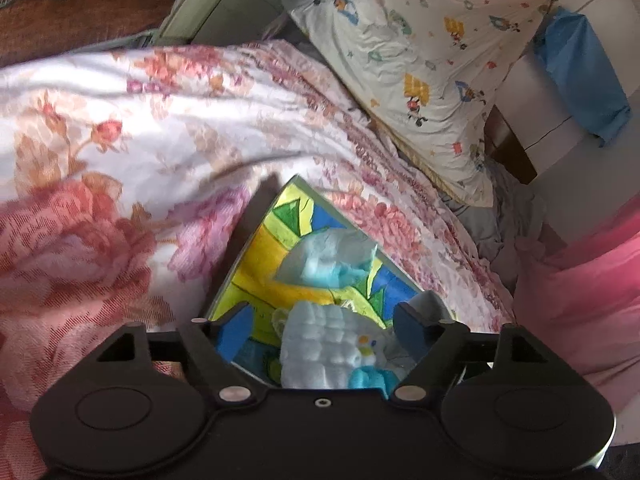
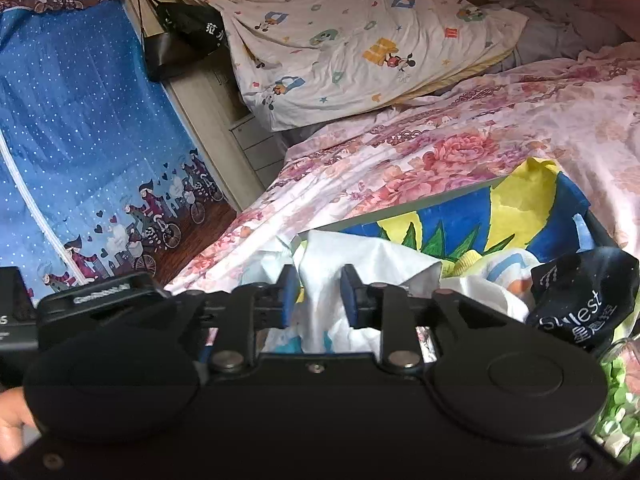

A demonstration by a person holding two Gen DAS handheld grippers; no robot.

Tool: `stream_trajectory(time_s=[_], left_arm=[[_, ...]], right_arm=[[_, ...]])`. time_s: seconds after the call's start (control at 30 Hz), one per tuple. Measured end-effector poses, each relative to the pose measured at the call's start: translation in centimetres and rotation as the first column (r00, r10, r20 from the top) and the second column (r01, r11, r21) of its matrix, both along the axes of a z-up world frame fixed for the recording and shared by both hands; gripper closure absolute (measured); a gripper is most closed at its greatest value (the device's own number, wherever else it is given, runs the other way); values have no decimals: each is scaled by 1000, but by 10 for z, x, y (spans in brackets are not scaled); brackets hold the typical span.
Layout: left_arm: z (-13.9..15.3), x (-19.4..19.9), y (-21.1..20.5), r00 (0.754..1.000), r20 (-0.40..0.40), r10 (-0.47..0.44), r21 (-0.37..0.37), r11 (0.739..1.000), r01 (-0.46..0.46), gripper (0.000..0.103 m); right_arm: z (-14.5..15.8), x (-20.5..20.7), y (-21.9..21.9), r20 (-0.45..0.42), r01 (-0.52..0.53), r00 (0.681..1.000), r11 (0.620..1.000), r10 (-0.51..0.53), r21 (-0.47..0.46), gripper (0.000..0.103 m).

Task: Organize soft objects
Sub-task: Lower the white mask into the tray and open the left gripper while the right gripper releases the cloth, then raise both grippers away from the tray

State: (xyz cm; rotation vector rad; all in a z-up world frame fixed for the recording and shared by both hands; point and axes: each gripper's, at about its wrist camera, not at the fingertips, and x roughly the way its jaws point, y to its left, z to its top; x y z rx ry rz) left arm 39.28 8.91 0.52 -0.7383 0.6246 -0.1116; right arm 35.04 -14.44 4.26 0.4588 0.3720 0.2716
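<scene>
Mid-sorting: right gripper (image 2: 319,294) pinches a white cloth (image 2: 360,264) at lower centre; left gripper (image 1: 324,320) gapes empty over the box (image 1: 256,256); next, likely drop it in.

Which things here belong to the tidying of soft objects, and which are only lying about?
Job: white cloth in the right hand-held gripper; painted box; pale blue cloth by the left hand-held gripper; dark cap.

Lying about: cartoon pillow; floral quilt; black bag.

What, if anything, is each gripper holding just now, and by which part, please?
The right gripper pinches a bunched fold of white cloth. The left gripper is open, holding nothing.
</scene>
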Motion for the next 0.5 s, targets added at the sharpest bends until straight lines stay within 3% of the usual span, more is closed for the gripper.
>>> stream_trajectory(time_s=[0.07,0.13,0.17,0.23,0.33,0.4,0.5], left_arm=[[5,-5,0,1000,18,3,14,1000,-3,21],[11,-10,0,999,44,15,36,999,-17,14],[13,-13,-1,998,56,23,49,998,-25,9],[19,-20,-5,996,87,28,93,995,-36,8],[29,-32,-9,991,128,36,154,986,-56,5],[36,-41,-14,986,162,36,192,979,-68,3],[44,-58,-23,979,203,28,268,960,-84,2]], right_arm=[[1,-1,0,4,1,1000,1000,-1,0,73],[3,-2,0,11,1,1000,1000,-1,-7,70],[4,-3,0,15,2,1000,1000,-2,-10,64],[8,-6,-2,27,6,1000,1000,-6,-17,56],[16,-10,-2,51,19,999,999,-17,-41,53],[23,-14,-3,69,33,997,997,-28,-63,40],[34,-21,-4,104,56,993,994,-47,-93,33]])
